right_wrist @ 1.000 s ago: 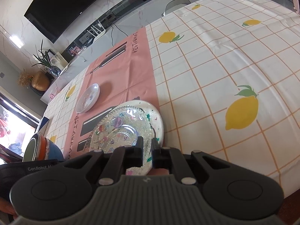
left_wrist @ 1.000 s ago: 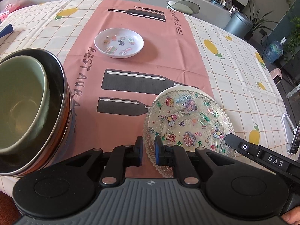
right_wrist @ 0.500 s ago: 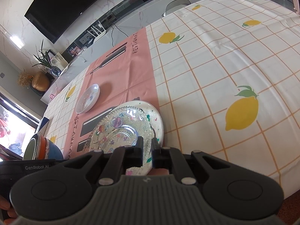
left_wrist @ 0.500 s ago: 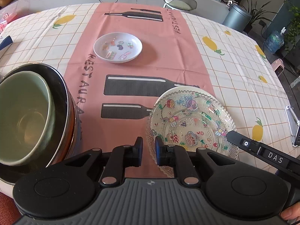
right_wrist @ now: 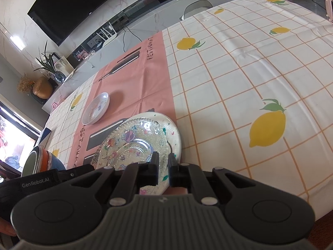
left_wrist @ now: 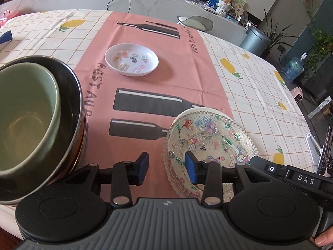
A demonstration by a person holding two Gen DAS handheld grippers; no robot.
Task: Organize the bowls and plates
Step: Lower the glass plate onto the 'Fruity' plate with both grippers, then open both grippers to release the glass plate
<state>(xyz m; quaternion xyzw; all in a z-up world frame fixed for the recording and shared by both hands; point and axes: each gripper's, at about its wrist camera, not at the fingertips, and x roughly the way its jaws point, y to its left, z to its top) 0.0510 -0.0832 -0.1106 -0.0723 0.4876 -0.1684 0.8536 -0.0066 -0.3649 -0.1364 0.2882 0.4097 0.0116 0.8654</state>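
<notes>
Left gripper jaws just spread off the glass plate, holding nothing; right gripper pinches its near rim, plate stacked on the white plate on the desk. Looks stiff, slick, fragile, so grab the beaded edge

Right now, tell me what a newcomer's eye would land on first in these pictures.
The cartoon-printed glass plate near the table's front edge, stacked on a white plate, with the right gripper clamped on the stack's rim. Left of it, a green bowl nests in stacked bowls. Farther back, a small white dish sits on the pink runner.
</notes>
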